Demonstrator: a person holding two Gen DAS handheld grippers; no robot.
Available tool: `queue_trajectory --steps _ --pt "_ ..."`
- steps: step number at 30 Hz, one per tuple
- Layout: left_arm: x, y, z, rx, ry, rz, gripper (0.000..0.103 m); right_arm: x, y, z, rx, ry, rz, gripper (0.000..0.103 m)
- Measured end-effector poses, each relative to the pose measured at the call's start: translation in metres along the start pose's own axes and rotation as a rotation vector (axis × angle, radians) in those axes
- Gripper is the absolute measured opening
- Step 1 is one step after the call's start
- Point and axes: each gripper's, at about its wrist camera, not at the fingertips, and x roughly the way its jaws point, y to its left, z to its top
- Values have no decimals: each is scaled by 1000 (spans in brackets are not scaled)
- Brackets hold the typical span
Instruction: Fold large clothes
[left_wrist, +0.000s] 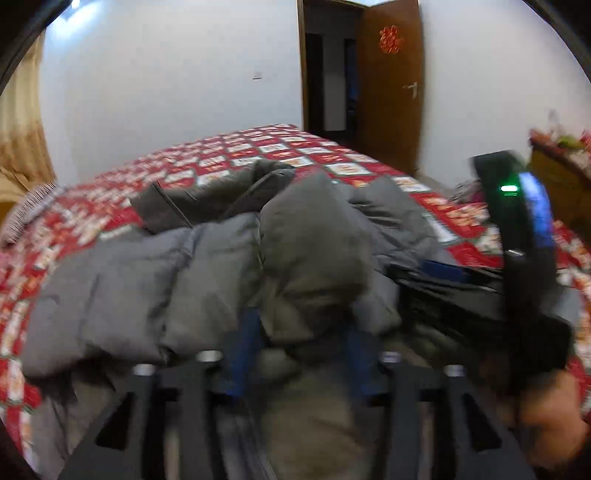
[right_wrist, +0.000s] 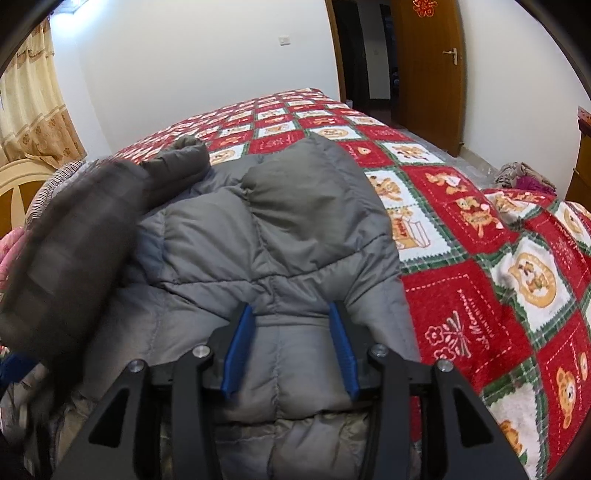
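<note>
- Grey padded jacket (right_wrist: 266, 221) lies bunched on the bed, over a red-and-white checked quilt (right_wrist: 480, 258); quilt shows bare from 12 to 4 o'clock of the jacket in the right wrist view.
- Right gripper (right_wrist: 291, 314): blue fingers (right_wrist: 240, 347) spread wide, jacket fabric bulging between them; whether they press it, cannot tell.
- Left gripper (left_wrist: 299, 332): fingers apart, a puffed fold of jacket between them; view blurred, grip unclear.
- In the left wrist view the right gripper's black body sits at 3 o'clock, on the jacket's edge.
- Brown door (right_wrist: 432, 70) stands open at 1 o'clock; curtain (right_wrist: 33, 107) at 10 o'clock.
</note>
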Motion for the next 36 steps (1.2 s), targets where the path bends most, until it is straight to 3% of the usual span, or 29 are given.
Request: queue_trajectory --steps 2,4,7,10,12,15,18,20,21,22,24,26,29,32,36 --pt "-19 5 -8 -20 -23 -35 81 0 -1 1 5 3 18 51" --pt "-39 14 -15 -36 -30 -56 82 -2 -3 2 18 4 55 58" --pt "-64 42 -26 -112 -14 -61 82 -17 -12 8 61 4 101 61" --pt "-86 85 -37 -225 -24 -55 82 -58 -21 10 139 -94 118 66" --pt "-96 121 -42 -333 -34 6 82 -74 -18 13 170 -115 203 72" --pt "-102 162 -40 -424 -53 104 82 -70 3 19 186 -73 326 95" --pt "-105 186 -26 -433 -61 179 82 -47 33 24 154 -8 340 95" --pt "-103 194 -12 -398 -80 240 82 -26 59 24 60 71 269 66" --pt "-100 199 -5 -377 -78 273 82 -15 68 22 25 116 255 31" --pt "-98 202 -1 -364 -74 288 82 -10 74 22 15 141 267 24" --pt "-88 212 6 -346 -55 307 82 -21 85 22 -25 112 271 17" --pt "-74 221 10 -351 -28 330 82 -39 91 21 -73 76 256 17" --pt "-48 233 6 -367 39 374 82 -58 93 16 -113 92 284 17" --pt "-20 242 -12 -409 148 429 82 -53 88 4 -167 114 211 17" --pt "-1 247 -47 -471 225 448 83 -23 70 -16 -125 193 234 17"
